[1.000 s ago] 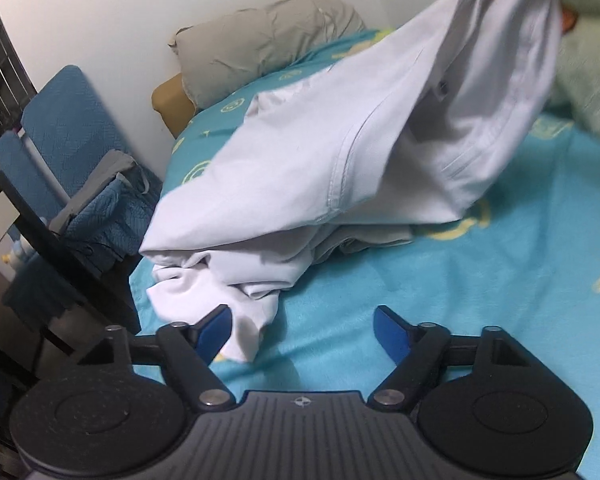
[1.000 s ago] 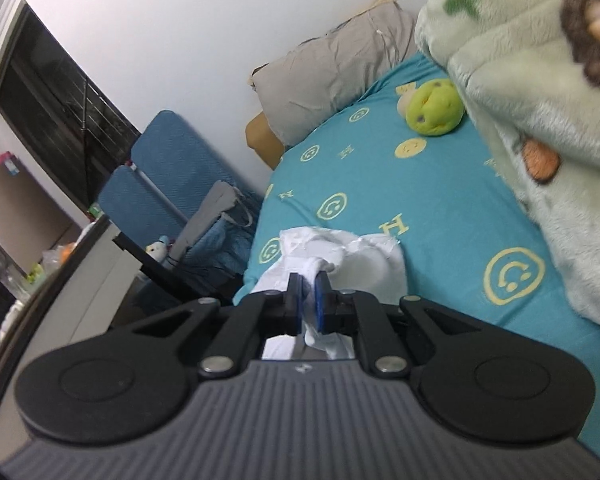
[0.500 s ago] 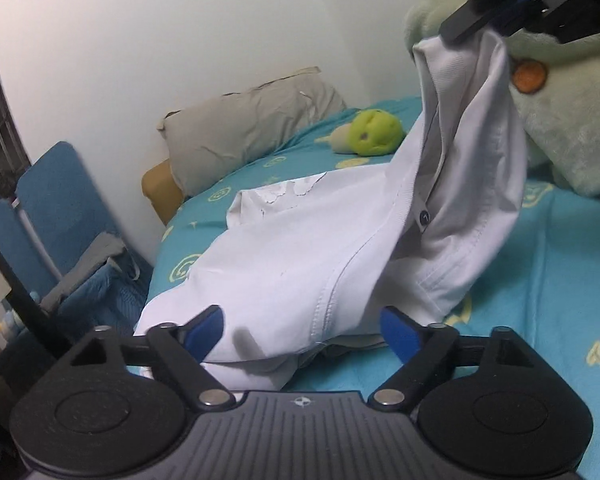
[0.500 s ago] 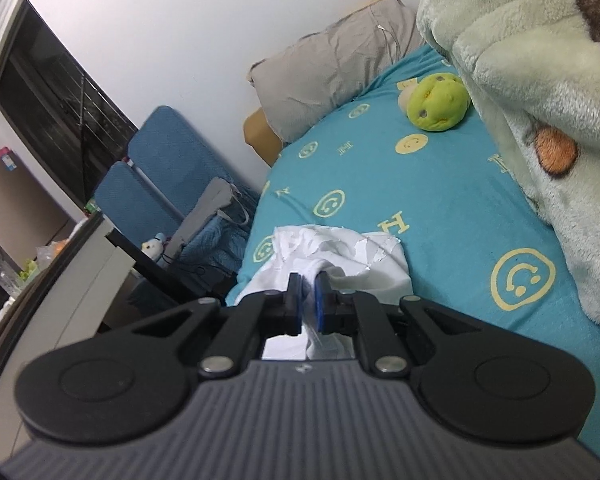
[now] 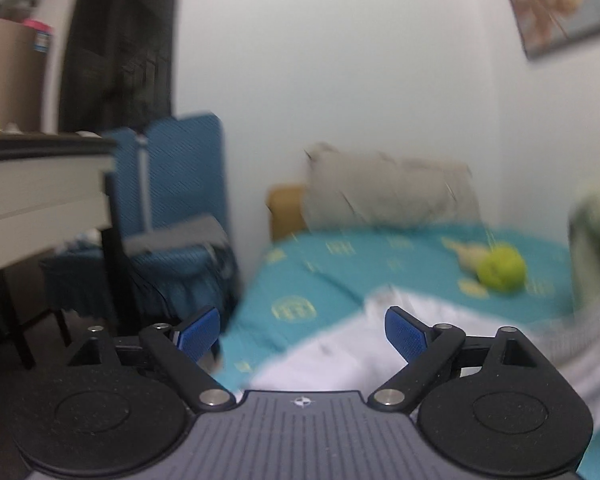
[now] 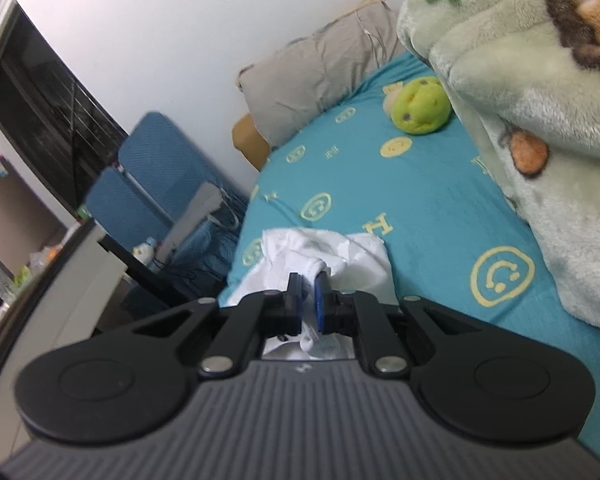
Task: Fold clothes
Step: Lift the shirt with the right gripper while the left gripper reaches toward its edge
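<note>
Clearly clamped: right gripper (image 6: 307,295), blue pads nearly together, with a bunched fold of the white garment (image 6: 352,258) pinched between them and a strip of the cloth hanging down behind the jaws. Spread wide and holding nothing: left gripper (image 5: 302,332), blue pads well apart, low over the near edge of the same garment (image 5: 340,360), not touching it as far as the blurred left wrist view allows.

Crumpled and unfolded, white, heaped near the bed's edge on the teal sheet (image 6: 420,208) printed with yellow smiley faces and letters; frayed or ragged along one edge in the right wrist view.

Counted: one white garment, two grippers, one grey pillow (image 6: 320,64) at the head of the bed, one green plush toy (image 6: 420,106) on the sheet just beside a pale green fleece blanket (image 6: 540,100), two blue chair backs (image 6: 156,168) beside the bed.
</note>
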`<state>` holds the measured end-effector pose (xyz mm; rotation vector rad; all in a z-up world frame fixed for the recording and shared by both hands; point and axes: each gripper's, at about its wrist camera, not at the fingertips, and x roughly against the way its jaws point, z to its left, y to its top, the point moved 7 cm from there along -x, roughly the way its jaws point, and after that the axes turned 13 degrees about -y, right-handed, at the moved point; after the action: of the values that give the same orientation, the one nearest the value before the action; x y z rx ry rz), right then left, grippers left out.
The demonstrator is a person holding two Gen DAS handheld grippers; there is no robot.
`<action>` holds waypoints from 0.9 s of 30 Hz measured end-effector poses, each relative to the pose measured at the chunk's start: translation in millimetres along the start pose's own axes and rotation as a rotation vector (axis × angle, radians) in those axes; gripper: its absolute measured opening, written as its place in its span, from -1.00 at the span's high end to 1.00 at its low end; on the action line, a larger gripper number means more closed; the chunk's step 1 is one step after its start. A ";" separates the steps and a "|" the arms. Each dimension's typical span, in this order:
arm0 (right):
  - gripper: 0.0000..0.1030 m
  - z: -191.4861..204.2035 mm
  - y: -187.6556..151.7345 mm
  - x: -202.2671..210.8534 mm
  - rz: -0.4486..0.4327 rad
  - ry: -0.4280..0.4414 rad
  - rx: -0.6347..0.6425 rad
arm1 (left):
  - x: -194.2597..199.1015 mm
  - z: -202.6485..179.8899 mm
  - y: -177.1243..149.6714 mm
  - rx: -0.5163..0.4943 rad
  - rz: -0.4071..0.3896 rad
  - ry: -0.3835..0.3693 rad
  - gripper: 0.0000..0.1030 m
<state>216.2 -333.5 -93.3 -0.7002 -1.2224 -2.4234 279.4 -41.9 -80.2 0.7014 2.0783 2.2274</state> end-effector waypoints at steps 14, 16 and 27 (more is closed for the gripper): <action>0.81 18.5 -11.3 16.8 -0.031 0.044 0.004 | -4.0 -78.2 -54.1 -0.297 0.161 -0.229 -0.84; 0.81 18.7 -7.9 21.4 -0.054 0.065 -0.010 | -24.1 -79.7 -75.8 -0.293 0.221 -0.182 -0.85; 0.81 16.7 -8.4 5.3 -0.005 0.086 -0.029 | -17.0 7.6 -37.8 0.051 0.044 0.060 -0.86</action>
<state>212.1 -315.5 -87.3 -0.5947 -1.1592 -2.4524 286.3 -35.6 -121.3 0.6987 2.1759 2.2520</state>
